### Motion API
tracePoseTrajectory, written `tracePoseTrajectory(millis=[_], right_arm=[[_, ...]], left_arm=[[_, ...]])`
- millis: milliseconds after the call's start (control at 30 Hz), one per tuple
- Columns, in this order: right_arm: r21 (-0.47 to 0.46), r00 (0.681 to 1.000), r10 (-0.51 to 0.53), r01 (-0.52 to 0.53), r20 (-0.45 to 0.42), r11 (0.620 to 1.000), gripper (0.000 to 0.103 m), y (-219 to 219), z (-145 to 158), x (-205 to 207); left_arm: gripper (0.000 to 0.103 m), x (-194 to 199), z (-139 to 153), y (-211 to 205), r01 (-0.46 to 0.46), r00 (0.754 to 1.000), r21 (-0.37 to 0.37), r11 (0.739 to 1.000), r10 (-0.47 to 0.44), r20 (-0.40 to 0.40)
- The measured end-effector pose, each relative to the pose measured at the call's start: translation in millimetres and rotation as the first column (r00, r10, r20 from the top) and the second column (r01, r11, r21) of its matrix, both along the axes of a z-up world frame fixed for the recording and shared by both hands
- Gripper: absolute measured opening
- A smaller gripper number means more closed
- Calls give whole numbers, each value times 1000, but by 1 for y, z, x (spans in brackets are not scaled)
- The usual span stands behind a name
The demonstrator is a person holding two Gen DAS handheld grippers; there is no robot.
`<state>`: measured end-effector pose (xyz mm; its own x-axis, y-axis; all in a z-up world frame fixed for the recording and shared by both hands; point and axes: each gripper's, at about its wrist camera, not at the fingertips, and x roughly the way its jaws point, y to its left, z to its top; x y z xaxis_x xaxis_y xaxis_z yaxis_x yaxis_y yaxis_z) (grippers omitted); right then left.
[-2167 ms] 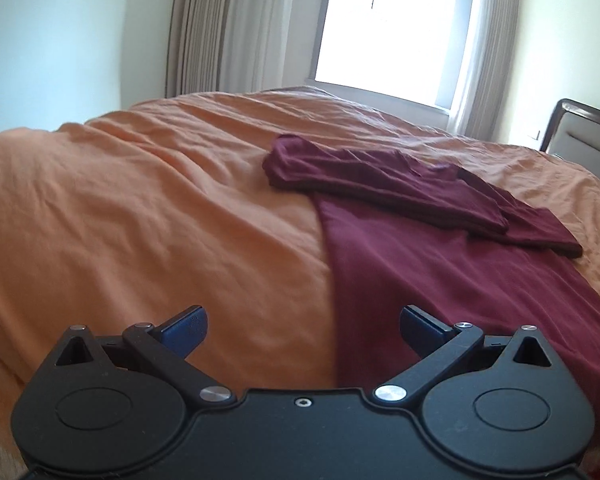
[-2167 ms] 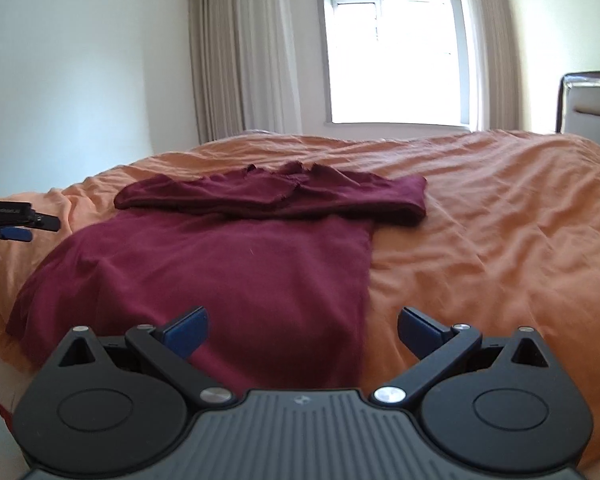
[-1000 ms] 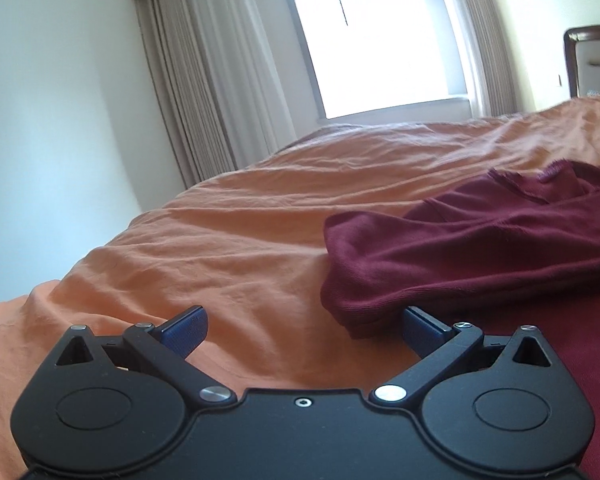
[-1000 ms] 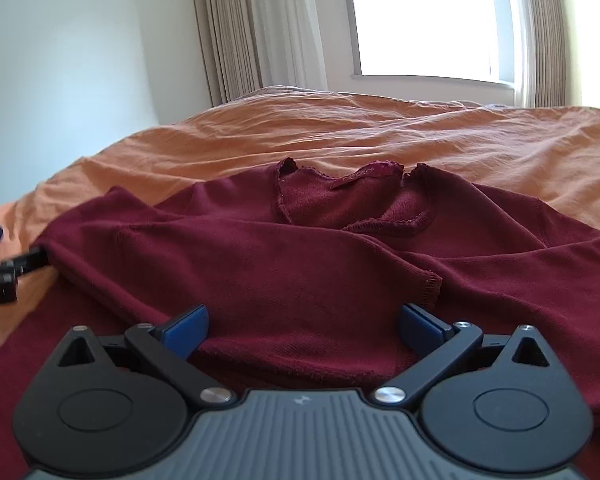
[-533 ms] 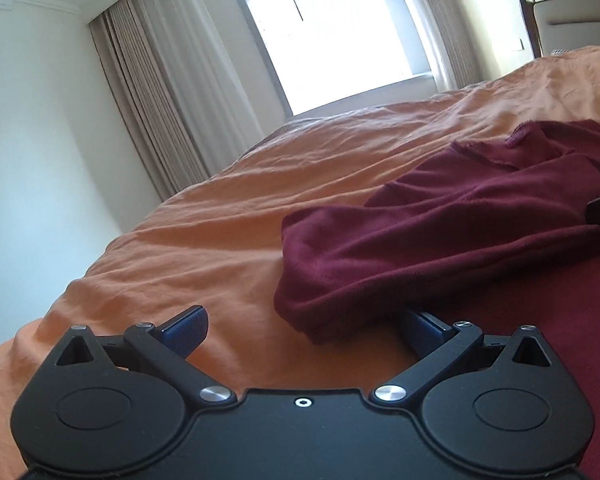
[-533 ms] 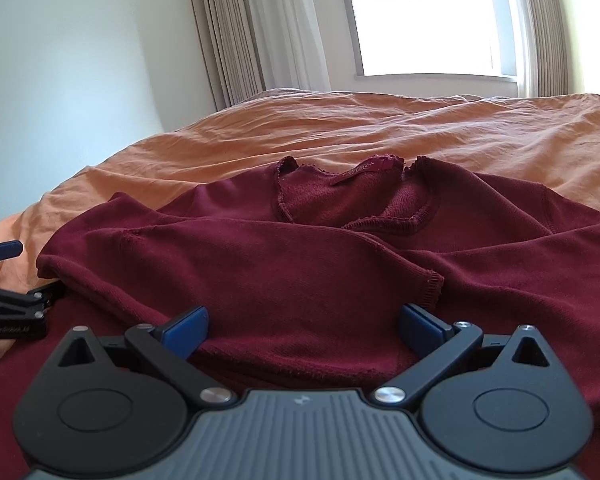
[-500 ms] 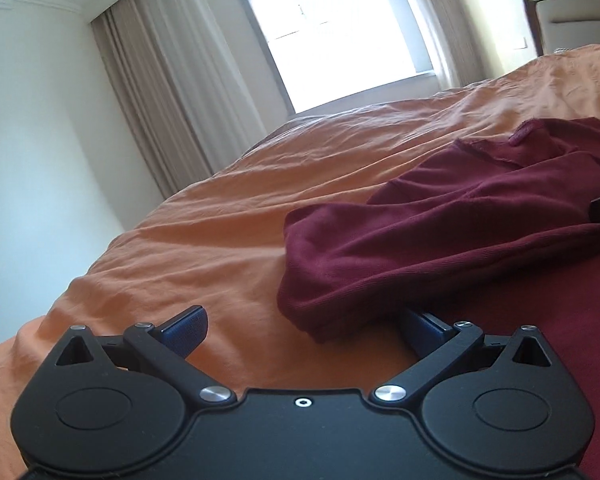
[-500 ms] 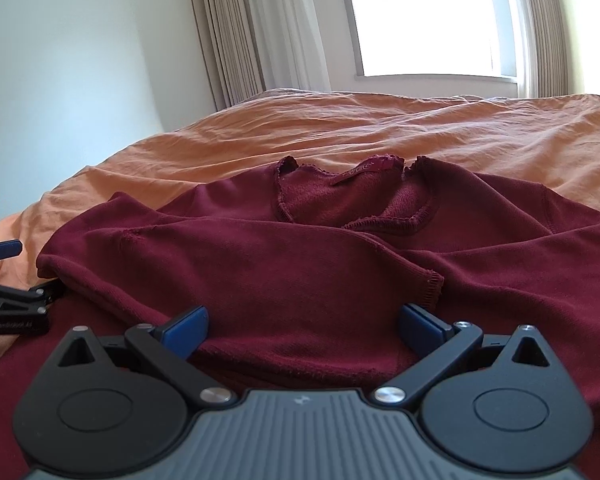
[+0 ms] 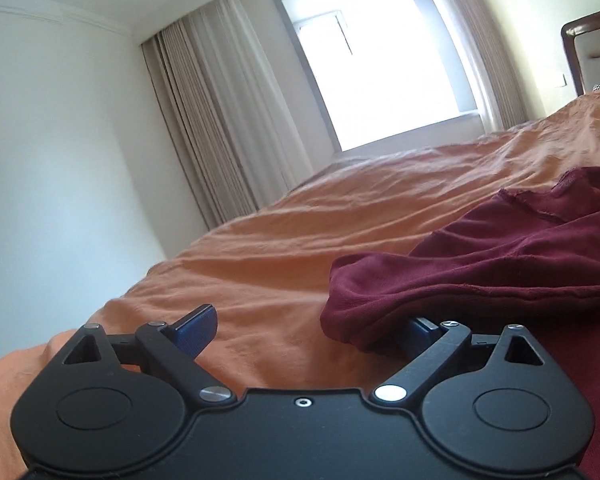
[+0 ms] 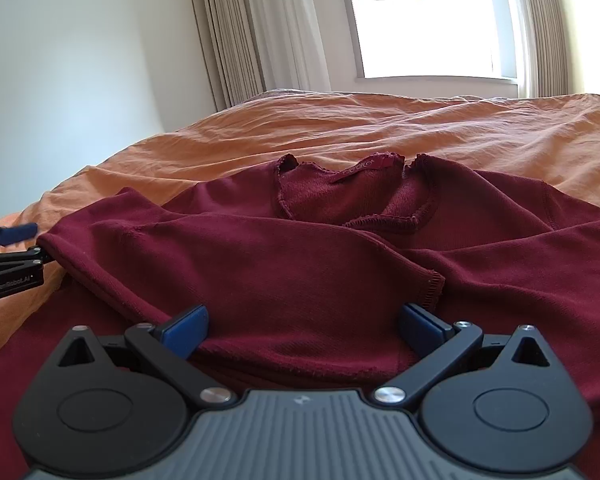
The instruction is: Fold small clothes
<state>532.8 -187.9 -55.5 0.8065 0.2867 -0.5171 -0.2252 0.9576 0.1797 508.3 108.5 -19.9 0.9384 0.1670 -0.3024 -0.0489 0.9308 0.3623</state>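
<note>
The bed (image 10: 440, 124), under an orange duvet, filled both views, w/ a curtained window (image 10: 432, 20) behind. A maroon top (image 10: 300, 264) lay spread on it, neckline (image 10: 356, 192) toward the window, both sleeves already folded in across the chest, lower body of the garment running back toward the cameras.

Judged step: picking up the shoulder end to fold it down over the body.

Left gripper (image 9: 304, 328) sat at the top's left shoulder fold (image 9: 364, 296). Fingers were spread wide, nothing clamped; its right-hand pad was tucked under the bulge of cloth, the other pad lay out over bare duvet. In the right wrist view it showed at the frame's left edge, touching the fold's corner.

Right gripper (image 10: 300, 330) hung over the middle of the folded sleeves, jaws equally wide, holding nothing; cloth lay btwn and under the pads, the sleeve cuff (image 10: 434, 290) just beside its right-hand pad.

To do it well, prob.:
- Left should slide further in so both pads straddled all layers before closing, not just the top one.
- Right looked too central; a matching grip at the other shoulder would keep the fold square.
- Close both, lift together, same height, or the sleeves could slip out.
- Avoid pinching duvet w/ the cloth.
</note>
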Motion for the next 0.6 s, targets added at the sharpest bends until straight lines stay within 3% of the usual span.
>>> tracePoseTrajectory(millis=[133, 267, 367, 600], right_arm=[[0, 1000, 0, 0, 2, 1000, 103, 0, 0, 0], [1, 1000, 1, -1, 3, 1000, 103, 0, -1, 0], [3, 1000, 1, -1, 4, 1000, 103, 0, -1, 0], [9, 1000, 3, -3, 8, 1000, 103, -1, -1, -1]], left_arm=[[47, 13, -3, 7, 32, 996, -63, 998, -37, -86], [28, 5, 2, 9, 71, 996, -86, 994, -74, -39], [20, 4, 5, 6, 87, 995, -77, 993, -90, -39], [19, 5, 1, 8, 63, 990, -88, 994, -73, -120]])
